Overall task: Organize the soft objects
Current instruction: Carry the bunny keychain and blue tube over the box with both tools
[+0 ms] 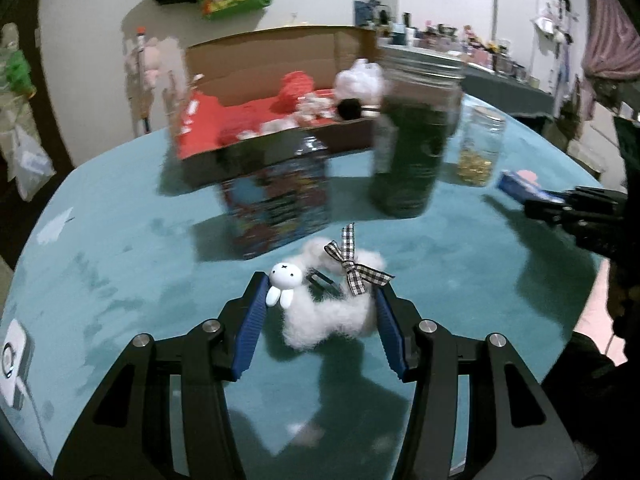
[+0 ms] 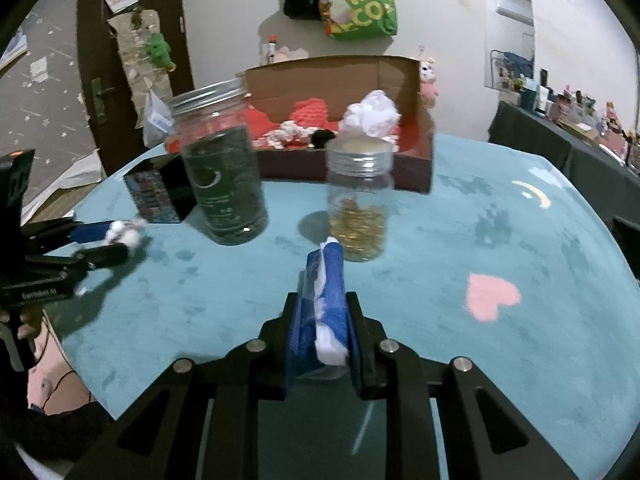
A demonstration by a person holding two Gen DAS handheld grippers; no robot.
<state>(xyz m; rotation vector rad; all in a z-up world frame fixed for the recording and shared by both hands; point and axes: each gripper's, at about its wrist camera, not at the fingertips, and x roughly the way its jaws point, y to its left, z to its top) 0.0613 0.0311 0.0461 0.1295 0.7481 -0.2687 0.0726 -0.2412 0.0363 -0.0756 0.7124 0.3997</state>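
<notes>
My left gripper [image 1: 320,292] is shut on a fluffy white hair clip [image 1: 332,318] with a small white rabbit charm [image 1: 282,280] and a black-and-white checked bow [image 1: 352,270], held above the teal table [image 1: 120,280]. My right gripper [image 2: 322,300] is shut on a blue tissue pack [image 2: 326,292] with white tissue showing. An open cardboard box [image 2: 340,76] with a red lining stands at the back and holds red, white and black soft items [image 2: 372,118]. In the right wrist view the left gripper [image 2: 104,240] shows at the left with the white fluff.
A tall dark-filled jar [image 2: 224,168] and a smaller jar with gold bits [image 2: 360,204] stand in front of the box. A colourful printed carton [image 1: 280,204] stands left of them. A pink heart [image 2: 492,296] marks the tablecloth. A green bag [image 2: 364,4] hangs on the wall.
</notes>
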